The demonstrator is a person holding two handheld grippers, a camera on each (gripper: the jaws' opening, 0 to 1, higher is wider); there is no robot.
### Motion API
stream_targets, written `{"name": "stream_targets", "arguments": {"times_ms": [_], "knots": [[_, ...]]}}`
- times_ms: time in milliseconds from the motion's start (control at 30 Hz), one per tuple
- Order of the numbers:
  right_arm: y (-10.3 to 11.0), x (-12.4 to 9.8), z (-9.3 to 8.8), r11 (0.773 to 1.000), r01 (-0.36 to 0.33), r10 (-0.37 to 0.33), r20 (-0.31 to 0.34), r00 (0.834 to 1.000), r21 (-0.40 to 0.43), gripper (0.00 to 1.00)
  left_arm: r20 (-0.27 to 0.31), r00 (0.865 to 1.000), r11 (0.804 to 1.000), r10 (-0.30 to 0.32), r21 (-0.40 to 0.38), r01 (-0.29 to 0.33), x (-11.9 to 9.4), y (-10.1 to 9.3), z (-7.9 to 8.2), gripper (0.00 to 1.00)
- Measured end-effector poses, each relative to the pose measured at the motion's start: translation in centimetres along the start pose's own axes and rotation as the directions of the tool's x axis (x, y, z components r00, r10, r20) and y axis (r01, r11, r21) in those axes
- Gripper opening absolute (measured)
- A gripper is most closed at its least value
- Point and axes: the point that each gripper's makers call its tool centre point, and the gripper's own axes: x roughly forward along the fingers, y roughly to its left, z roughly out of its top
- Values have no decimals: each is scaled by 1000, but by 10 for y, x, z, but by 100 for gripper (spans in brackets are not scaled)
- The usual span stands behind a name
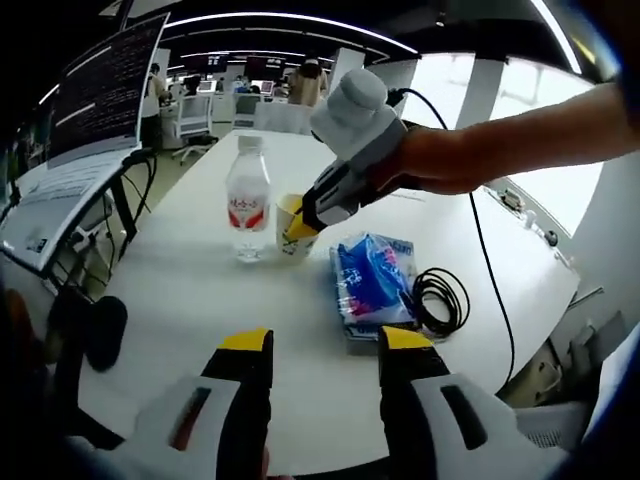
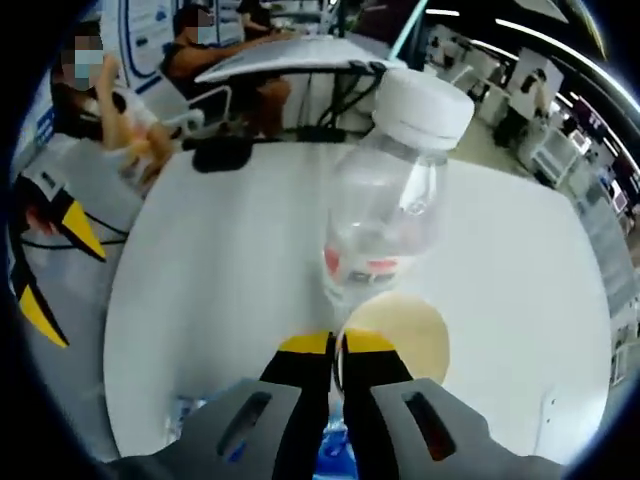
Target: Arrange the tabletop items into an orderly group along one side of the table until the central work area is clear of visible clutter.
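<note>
On the round white table (image 1: 180, 300) a clear water bottle (image 1: 248, 205) with a red label stands upright, and a small paper cup (image 1: 286, 240) stands just right of it. A blue tissue pack (image 1: 372, 280) lies nearer to me on the right. My left gripper (image 1: 325, 345) hovers open over the table's near edge, holding nothing. A hand brings my right gripper (image 1: 298, 225) in from the right, its tips at the cup's rim. In the right gripper view my right gripper (image 2: 337, 345) is pinched on the near rim of the paper cup (image 2: 410, 335), with the bottle (image 2: 385, 200) right behind it.
A coiled black cable (image 1: 440, 298) lies right of the tissue pack, its lead running off the far right edge. A desk with a monitor (image 1: 100, 90) stands to the left. People sit at desks beyond the table (image 2: 215, 45). My left gripper's yellow tips (image 2: 75, 225) show at the left.
</note>
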Motion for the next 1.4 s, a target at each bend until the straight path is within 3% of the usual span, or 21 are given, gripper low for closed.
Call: {"name": "stream_targets", "arguments": {"times_ms": [233,767,1167,1400], "knots": [[0,-1,-2,1000,6,-6,-2,1000,5,4,-6,1000,1000,-1,-2,1,1,-1,-3,41],[5,-26,-3,1000,8,-8,41,999,-10,13,5,1000,1000,-7,-4,7,1,-5,-1,41],[9,-59,2,998,59,-63,134,989,33,12,2,1000,1000,-27,0,27,2,-17,-3,41],[18,-80,-11,992,82,-99,184,978,100,12,-4,1000,1000,-29,7,29,1,-20,-4,41]]}}
